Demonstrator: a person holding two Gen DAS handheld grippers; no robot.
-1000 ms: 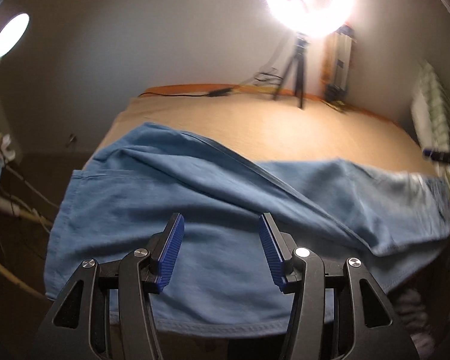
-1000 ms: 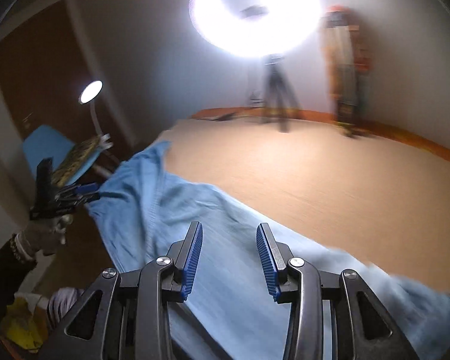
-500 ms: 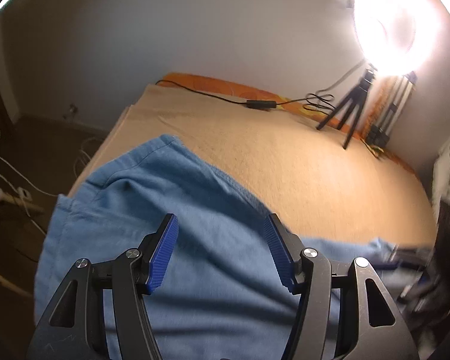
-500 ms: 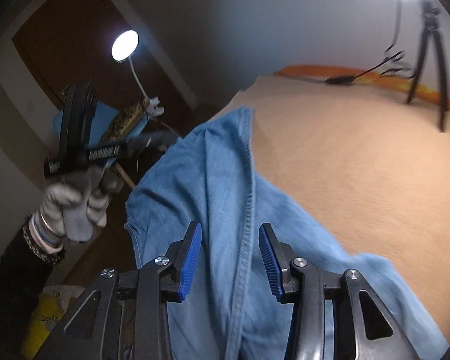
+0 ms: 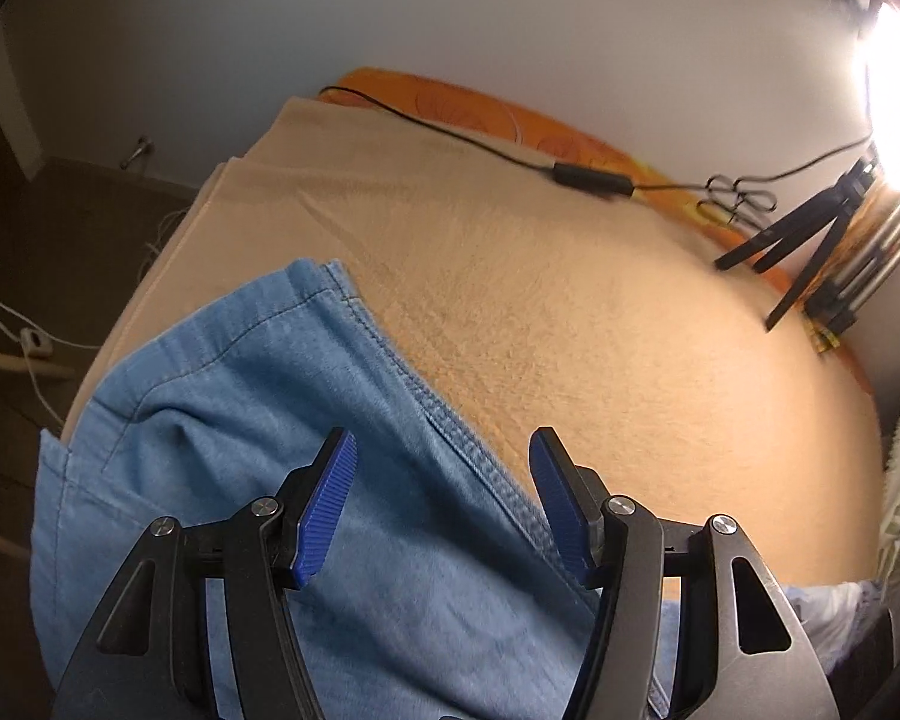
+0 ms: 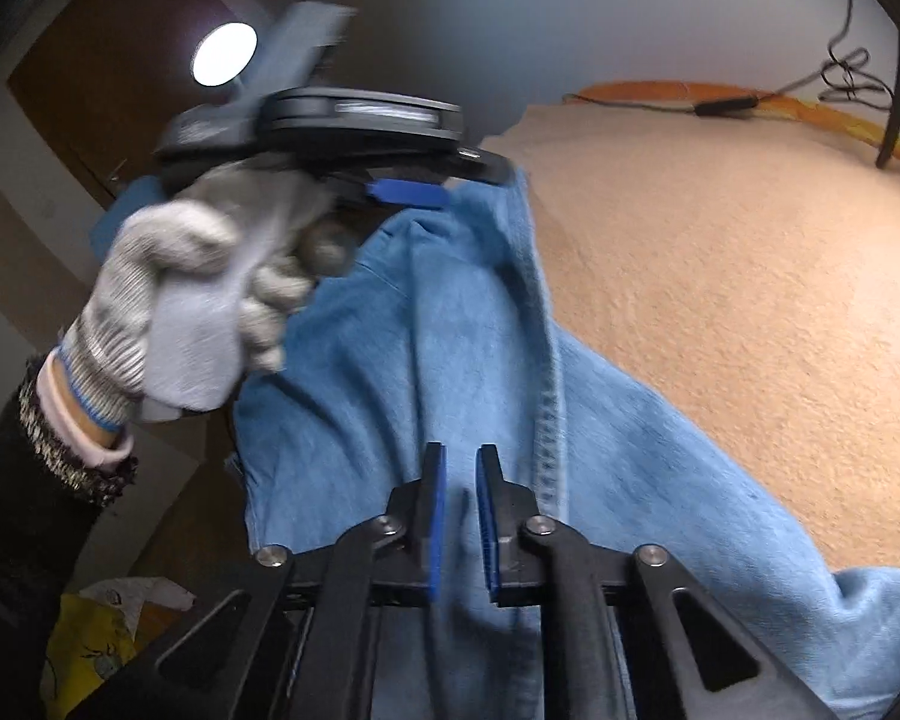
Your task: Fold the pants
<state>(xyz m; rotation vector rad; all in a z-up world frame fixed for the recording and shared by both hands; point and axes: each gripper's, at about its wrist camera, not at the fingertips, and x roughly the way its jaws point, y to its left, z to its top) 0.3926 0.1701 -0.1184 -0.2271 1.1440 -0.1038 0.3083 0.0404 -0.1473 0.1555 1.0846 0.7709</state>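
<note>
Here, right gripper (image 6: pixel 461 468) nipped shut on blue pants (image 6: pixel 426 360); left gripper (image 5: pixel 441 450) wide over their seamed edge, bare blanket (image 5: pixel 600 330) beyond.

Blue denim pants (image 5: pixel 258 420) lie rumpled (side seam up) on the tan blanket (image 5: pixel 630 360).

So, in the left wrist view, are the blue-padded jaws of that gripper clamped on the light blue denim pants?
No, the left gripper has its jaws standing wide apart above the light blue denim pants, its pads pressing on no cloth.
</note>
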